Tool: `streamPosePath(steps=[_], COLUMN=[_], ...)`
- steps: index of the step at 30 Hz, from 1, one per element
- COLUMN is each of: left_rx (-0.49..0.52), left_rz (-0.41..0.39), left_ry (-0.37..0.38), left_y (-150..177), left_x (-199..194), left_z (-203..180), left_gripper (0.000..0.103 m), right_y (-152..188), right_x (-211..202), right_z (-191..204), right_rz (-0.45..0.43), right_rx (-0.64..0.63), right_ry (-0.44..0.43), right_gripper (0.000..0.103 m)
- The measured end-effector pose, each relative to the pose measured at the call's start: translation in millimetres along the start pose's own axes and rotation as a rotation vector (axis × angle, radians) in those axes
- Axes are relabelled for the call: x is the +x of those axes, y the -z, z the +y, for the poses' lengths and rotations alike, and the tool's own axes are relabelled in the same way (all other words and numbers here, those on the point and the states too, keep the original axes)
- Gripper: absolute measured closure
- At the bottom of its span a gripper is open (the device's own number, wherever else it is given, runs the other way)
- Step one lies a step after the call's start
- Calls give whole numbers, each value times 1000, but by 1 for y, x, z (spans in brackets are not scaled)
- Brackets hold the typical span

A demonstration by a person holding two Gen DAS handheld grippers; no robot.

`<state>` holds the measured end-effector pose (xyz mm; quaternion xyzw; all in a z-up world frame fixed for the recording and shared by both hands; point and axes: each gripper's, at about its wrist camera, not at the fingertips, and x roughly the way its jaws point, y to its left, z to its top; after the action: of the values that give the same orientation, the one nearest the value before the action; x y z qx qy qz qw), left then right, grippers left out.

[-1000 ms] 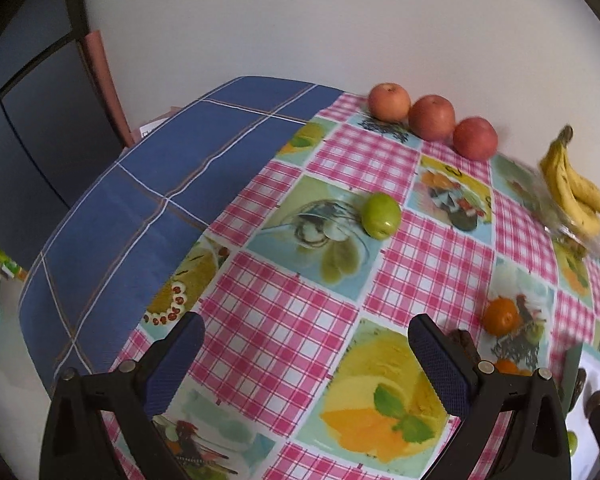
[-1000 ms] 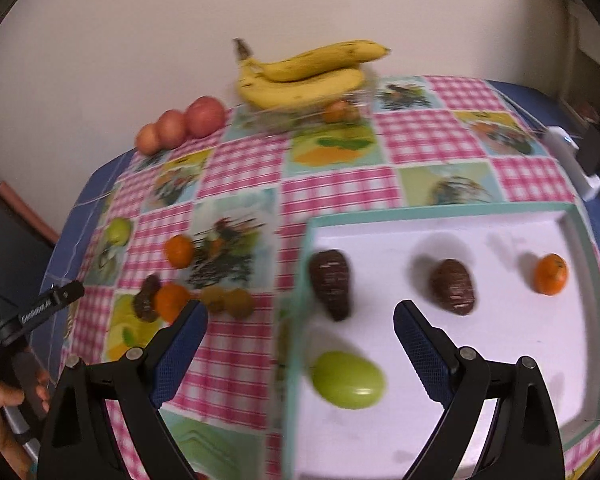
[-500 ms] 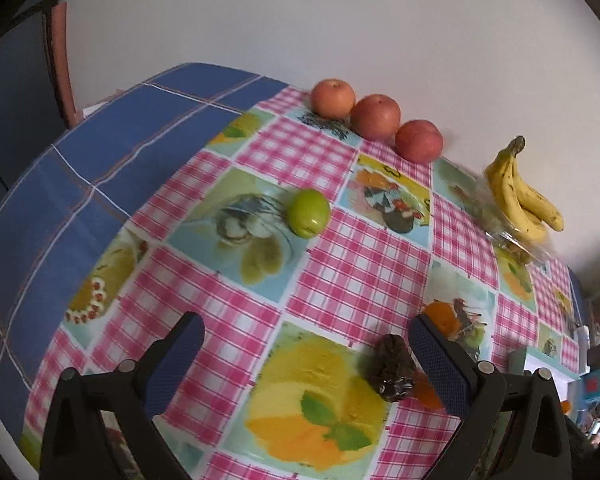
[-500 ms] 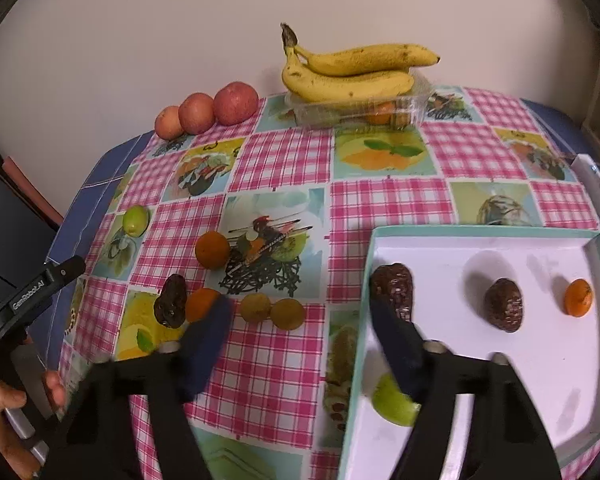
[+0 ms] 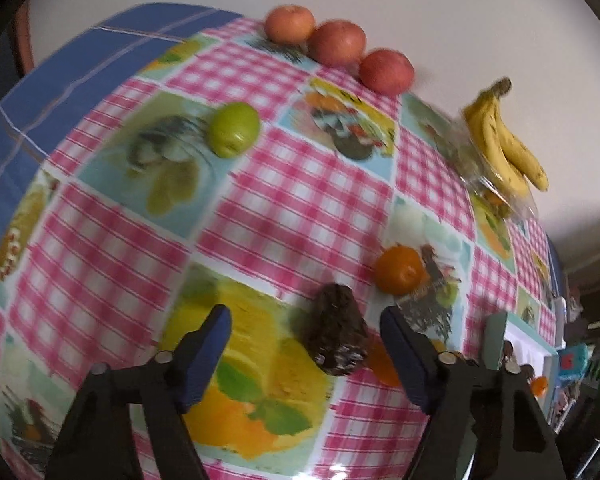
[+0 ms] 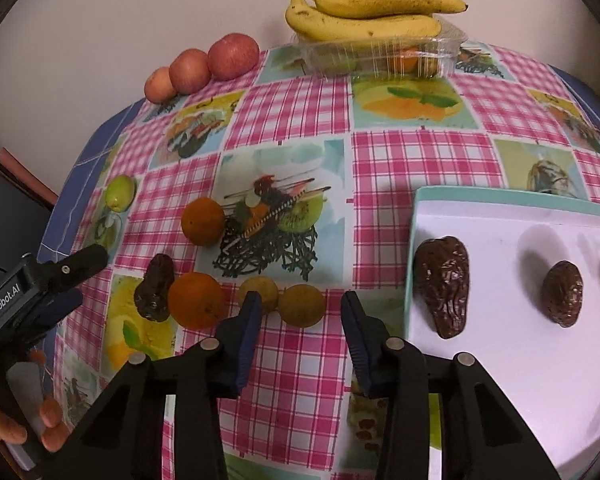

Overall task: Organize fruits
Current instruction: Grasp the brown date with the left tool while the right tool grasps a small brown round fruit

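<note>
The left gripper (image 5: 304,338), jaws closing with the dark wrinkled fruit (image 5: 337,334) between them but not yet pinched, and the right gripper (image 6: 298,314), narrowing around a yellow-brown fruit (image 6: 302,305), work mid-table, presumably to fill the white tray (image 6: 516,216) by the table's right edge.

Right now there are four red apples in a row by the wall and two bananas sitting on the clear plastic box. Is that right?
Not quite. There are three red apples in the row by the wall, not four; the right wrist view shows them clearly. The two bananas do sit on the clear plastic box.
</note>
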<state>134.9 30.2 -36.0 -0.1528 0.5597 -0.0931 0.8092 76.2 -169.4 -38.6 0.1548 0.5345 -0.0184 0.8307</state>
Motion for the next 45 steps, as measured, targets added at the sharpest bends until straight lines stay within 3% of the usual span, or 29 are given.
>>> streamPosePath(steps=[3,7,12,21,29,45], left_rx=[10,24,31,-5,3,72], left_rz=[31,47,40,36,-32,-125], left_ry=[18,-5,-14,-7,-9,-37], left_y=[4,7,7,6,0,0], left_x=[8,17,17,13,-13,-44], left_z=[-6,-8,-8,2,0,-32], left_gripper=[33,51,64,64,64,64], right_y=[1,1,2,4,4,6], right_x=[6,9,9,5,-13,-68], right_z=[-1,-5,-11,-17,-22,-11], right_rz=[9,9,14,12,-3,-78], right_rx=[3,17,38,52,84,66], right_ry=[1,-7,-21,-13,-37,26], right_gripper=[70,74,75,76,76,76])
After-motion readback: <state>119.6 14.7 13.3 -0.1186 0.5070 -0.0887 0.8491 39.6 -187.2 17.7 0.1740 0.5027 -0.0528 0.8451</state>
